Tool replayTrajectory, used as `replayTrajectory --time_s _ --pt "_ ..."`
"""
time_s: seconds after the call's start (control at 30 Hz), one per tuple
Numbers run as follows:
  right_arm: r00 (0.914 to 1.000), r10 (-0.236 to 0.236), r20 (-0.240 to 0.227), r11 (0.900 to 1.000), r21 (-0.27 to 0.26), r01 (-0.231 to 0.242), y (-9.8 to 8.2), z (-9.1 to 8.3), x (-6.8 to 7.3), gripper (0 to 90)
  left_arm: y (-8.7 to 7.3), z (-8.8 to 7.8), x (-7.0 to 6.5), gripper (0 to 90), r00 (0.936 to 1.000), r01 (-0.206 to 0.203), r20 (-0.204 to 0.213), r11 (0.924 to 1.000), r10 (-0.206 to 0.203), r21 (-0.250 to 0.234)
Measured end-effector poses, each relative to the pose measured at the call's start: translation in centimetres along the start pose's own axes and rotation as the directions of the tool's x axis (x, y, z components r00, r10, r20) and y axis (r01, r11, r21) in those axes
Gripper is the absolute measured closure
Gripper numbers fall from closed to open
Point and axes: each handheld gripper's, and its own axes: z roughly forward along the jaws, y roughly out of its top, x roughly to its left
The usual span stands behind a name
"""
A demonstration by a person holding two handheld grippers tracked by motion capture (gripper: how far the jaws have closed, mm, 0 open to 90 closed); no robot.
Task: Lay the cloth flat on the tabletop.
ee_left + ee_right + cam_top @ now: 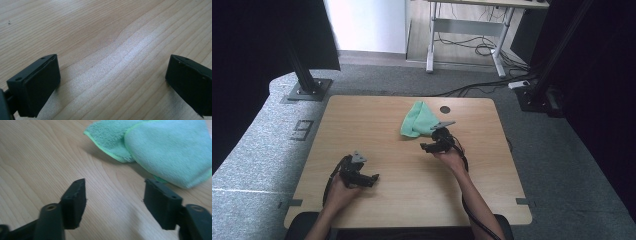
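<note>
A crumpled green cloth lies on the far middle of the wooden table. My right gripper is held just in front of it, open, nothing between its jaws. In the right gripper view the cloth fills the upper right, a short way beyond the open right gripper. My left gripper is near the table's front left, low over bare wood. In the left gripper view the left gripper stands wide open over wood grain.
A small dark round hole is in the tabletop right of the cloth. Black frame posts stand on grey carpet beyond the table. A white desk frame and cables lie farther back.
</note>
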Motion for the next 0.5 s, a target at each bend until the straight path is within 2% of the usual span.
replayTrajectory --time_s 0.17,0.23,0.5 --pt "0.9993 -0.036 -0.014 0.999 0.004 0.036 1.0 1.0 0.3 45.0 0.0 0.0 0.0 0.0 1.0 -0.001 0.0 1.0 0.001 0.0" --pt "0.9988 -0.039 -0.028 0.999 0.007 0.039 1.3 1.4 0.3 47.6 0.0 0.0 0.0 0.0 1.0 0.0 0.0 1.0 0.0 0.0" --pt "0.9976 -0.058 -0.038 0.998 0.009 0.059 2.5 3.1 0.1 60.0 0.0 0.0 0.0 0.0 1.0 0.0 0.0 1.0 0.0 -0.001"
